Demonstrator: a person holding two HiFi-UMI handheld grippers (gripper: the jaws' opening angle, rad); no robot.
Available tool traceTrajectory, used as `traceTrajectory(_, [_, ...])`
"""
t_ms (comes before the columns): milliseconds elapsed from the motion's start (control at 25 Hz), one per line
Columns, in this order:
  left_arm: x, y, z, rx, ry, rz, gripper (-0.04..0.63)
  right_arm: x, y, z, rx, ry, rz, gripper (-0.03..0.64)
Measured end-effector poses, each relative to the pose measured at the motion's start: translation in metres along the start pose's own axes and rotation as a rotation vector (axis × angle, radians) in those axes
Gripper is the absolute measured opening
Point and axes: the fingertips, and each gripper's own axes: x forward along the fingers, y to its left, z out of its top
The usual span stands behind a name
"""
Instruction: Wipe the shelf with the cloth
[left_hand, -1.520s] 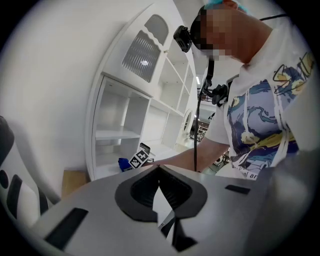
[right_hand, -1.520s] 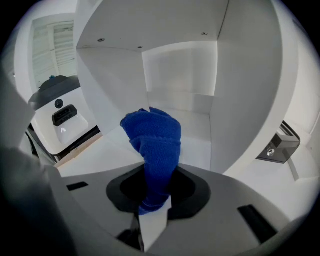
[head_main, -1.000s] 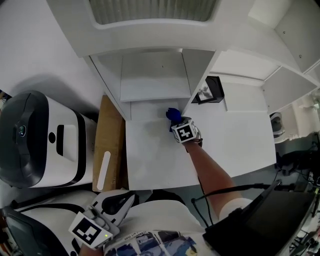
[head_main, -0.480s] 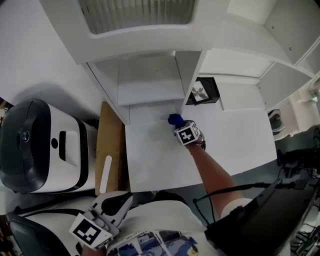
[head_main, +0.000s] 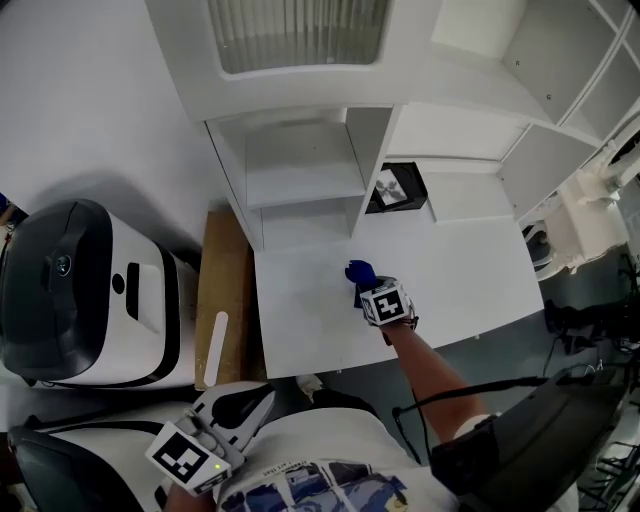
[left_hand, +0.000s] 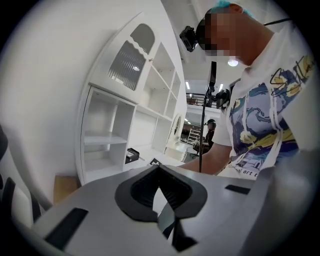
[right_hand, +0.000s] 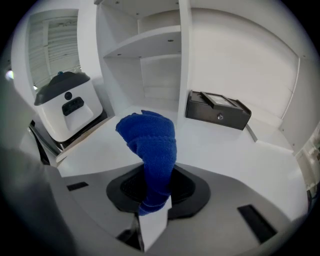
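The right gripper (head_main: 363, 289) has its fingers clamped on one end of the bunched blue knitted cloth (right_hand: 150, 145), over the white bench (head_main: 300, 325) just near of the white shelf unit (head_main: 300, 185), while the left gripper (head_main: 262, 399) has its fingers together and empty; so thin a pinch could slip free once the cloth is rubbed.

Lab-like hall: white shelving (head_main: 305, 170), ceiling light (left_hand: 232, 63)

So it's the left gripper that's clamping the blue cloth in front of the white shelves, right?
Not quite. The right gripper clamps the blue cloth in front of the white shelves; the right gripper view shows it between those jaws. The left gripper holds nothing.
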Motion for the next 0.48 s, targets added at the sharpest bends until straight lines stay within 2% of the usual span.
traceTrajectory(280, [-0.03, -0.017, -0.013, -0.004, -0.025, -0.029, 0.012, -0.066, 0.059, -0.045, 0.078, -0.027, 0.083, 0.098])
traceTrajectory(480, [-0.05, -0.033, -0.023, 0.006, -0.027, -0.036, 0.012, -0.115, 0.102, -0.067, 0.096, -0.052, 0.144, 0.098])
